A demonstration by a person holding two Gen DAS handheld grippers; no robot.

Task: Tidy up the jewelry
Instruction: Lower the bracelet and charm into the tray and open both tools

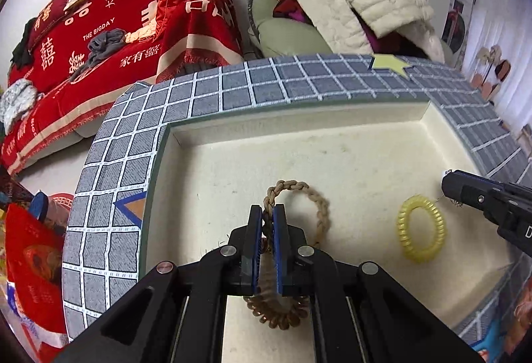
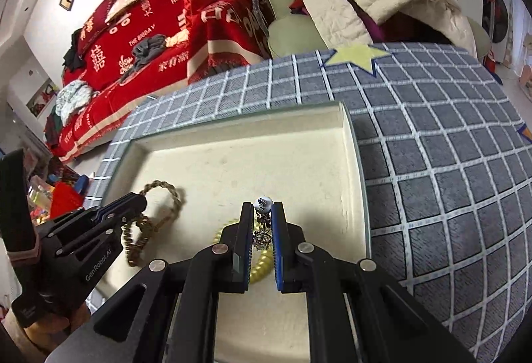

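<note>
Two grippers hang over a cream-lined tray (image 1: 332, 143) set on a grey checked cloth (image 1: 133, 136). On the left, the left gripper (image 1: 268, 213) is pinched narrowly on a tan braided band (image 1: 309, 193) and a brown coil tie (image 1: 276, 318), the braid looping out ahead of its tips above the tray floor. Further right a yellow coil tie (image 1: 420, 228) lies flat on the lining, and over it the right gripper (image 2: 262, 210) is clamped on a small silvery earring with a pearl (image 2: 263, 204).

Three hair ties (image 1: 420, 227) (one braided), one tray (image 1: 332, 116).
</note>
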